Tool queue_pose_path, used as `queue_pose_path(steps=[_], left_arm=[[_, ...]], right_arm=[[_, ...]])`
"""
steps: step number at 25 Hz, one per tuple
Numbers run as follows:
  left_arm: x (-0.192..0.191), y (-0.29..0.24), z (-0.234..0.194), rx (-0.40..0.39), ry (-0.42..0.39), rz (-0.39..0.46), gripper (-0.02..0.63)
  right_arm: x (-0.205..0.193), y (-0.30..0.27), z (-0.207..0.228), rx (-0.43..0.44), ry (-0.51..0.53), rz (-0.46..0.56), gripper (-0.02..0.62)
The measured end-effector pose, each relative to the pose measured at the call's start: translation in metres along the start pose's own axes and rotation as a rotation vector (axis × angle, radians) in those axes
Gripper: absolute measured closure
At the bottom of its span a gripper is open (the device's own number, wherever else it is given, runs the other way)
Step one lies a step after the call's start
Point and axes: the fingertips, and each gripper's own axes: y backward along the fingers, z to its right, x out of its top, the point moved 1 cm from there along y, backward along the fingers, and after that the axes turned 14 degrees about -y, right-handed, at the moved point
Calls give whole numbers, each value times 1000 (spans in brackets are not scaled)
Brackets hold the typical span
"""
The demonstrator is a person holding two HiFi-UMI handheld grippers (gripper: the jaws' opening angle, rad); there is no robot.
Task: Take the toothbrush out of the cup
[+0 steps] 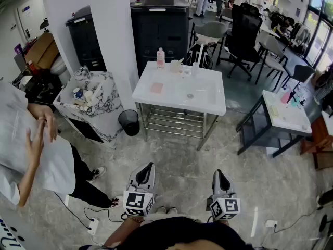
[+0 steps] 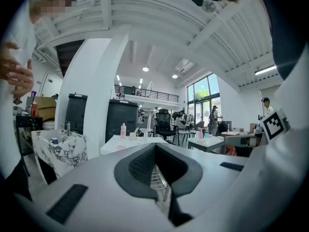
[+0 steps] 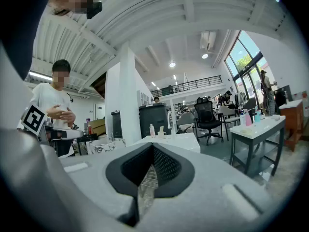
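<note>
While the grey left gripper (image 1: 147,166) and the right gripper (image 1: 218,173) are held with jaws together (nothing between), the pale toothbrush (image 3: 161,127) is seen inside the small white cup (image 1: 176,65) at twelve o'clock, on the white rectangular table (image 1: 208,100).

table (image 1: 208,105): glossy white top, metal rack (image 1: 174,121) | floor (image 1: 182,165): polished stone | left gripper (image 2: 155,146): matt grey plastic

Grey left gripper (image 1: 149,166) and right gripper (image 1: 219,174), black ribbed pads (image 2: 140,166), black-and-white marker cubes (image 1: 138,203); the wearer's top (image 1: 182,236) is dark.
</note>
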Motion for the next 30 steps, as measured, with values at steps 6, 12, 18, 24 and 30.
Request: queue_pose_path(steps=[6,12,18,24,30], left_arm=[[0,0,4,-7,-5,3,604],[2,1,1,-4,-15,3,604],[6,4,3,-13,-17,7,604],[9,1,6,-27,-8,9,604],[5,-4,16,-74,-11,1,522]], right_arm=[[0,0,2,-2,2,4,591],[0,1,0,-2,4,0,591],[1,5,0,-4,7,-2,591],[2,6,1,-1,14,11,591],[1,8,3,-1,5,14,591]])
